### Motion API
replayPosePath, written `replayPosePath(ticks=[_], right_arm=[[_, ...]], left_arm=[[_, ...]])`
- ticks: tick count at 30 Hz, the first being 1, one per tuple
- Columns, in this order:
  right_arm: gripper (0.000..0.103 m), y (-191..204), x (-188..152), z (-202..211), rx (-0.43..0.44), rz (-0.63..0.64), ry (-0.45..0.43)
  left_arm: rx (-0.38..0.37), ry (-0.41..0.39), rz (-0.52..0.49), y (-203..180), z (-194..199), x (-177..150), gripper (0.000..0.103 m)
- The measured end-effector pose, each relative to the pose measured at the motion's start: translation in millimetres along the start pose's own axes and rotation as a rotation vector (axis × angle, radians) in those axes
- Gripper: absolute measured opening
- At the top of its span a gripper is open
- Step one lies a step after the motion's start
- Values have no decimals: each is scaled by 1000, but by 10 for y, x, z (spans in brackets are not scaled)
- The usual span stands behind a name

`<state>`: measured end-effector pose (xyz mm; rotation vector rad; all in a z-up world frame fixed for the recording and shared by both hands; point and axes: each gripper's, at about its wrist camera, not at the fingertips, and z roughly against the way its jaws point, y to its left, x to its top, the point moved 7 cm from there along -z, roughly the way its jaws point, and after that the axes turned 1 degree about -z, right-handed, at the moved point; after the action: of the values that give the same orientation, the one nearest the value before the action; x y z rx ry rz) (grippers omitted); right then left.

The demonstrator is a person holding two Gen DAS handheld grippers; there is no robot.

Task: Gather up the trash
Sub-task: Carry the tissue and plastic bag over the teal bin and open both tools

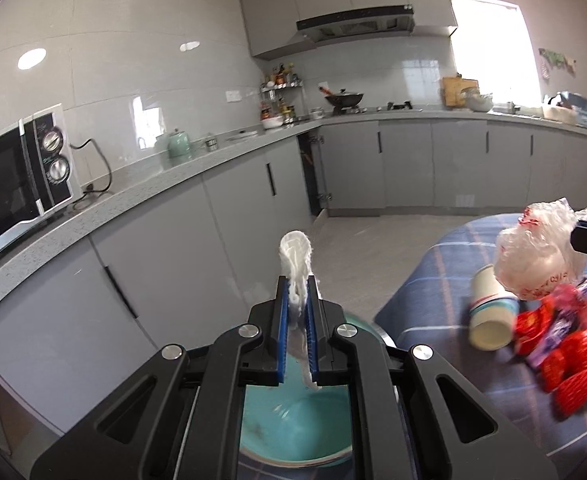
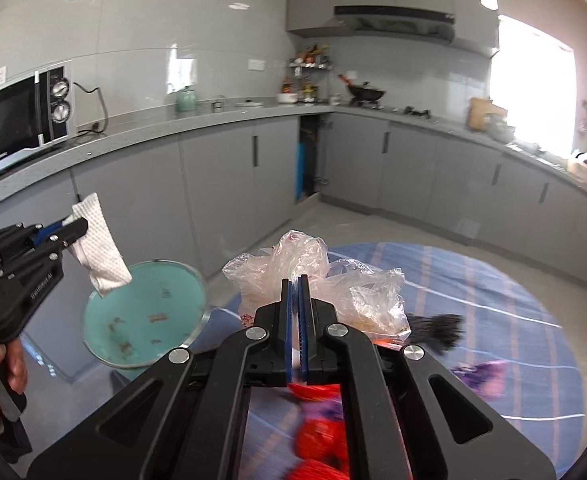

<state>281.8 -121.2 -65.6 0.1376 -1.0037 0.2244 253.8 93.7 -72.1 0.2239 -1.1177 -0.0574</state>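
My left gripper (image 1: 296, 286) is shut on a white paper towel (image 1: 296, 264) and holds it above a teal bin (image 1: 293, 428). In the right wrist view the left gripper (image 2: 78, 225) holds the towel (image 2: 99, 246) over the bin (image 2: 145, 316), which has crumbs inside. My right gripper (image 2: 296, 280) is shut on a clear plastic bag (image 2: 317, 276), lifted above the table; the bag also shows in the left wrist view (image 1: 533, 256). A paper cup (image 1: 489, 312), red wrappers (image 1: 569, 360) and purple wrappers (image 2: 481, 374) lie on the blue plaid tablecloth (image 2: 513, 320).
A grey kitchen counter (image 1: 133, 196) with a microwave (image 1: 17, 176) and a green kettle (image 1: 179, 144) runs along the left wall. Cabinets line the far wall. A black brush-like thing (image 2: 437, 328) lies on the table beside the bag.
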Motion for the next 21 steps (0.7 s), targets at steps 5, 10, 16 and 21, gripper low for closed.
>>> replayPosePath(ticks=[5,10,16,21], right_arm=[[3,365,78,-253,78,11,15],[4,739,138,-506,155,24,25],[4,1115,107,-807,213,52,53],[5,1266,28,-1014,244,58,83]], left_arm=[[45,29,15,293,-135,-73,9],[62,44,30,436,-250,-127,9],[51,74,44,523,-408,-231,11],[44,96,51,551,-516,-315,19]])
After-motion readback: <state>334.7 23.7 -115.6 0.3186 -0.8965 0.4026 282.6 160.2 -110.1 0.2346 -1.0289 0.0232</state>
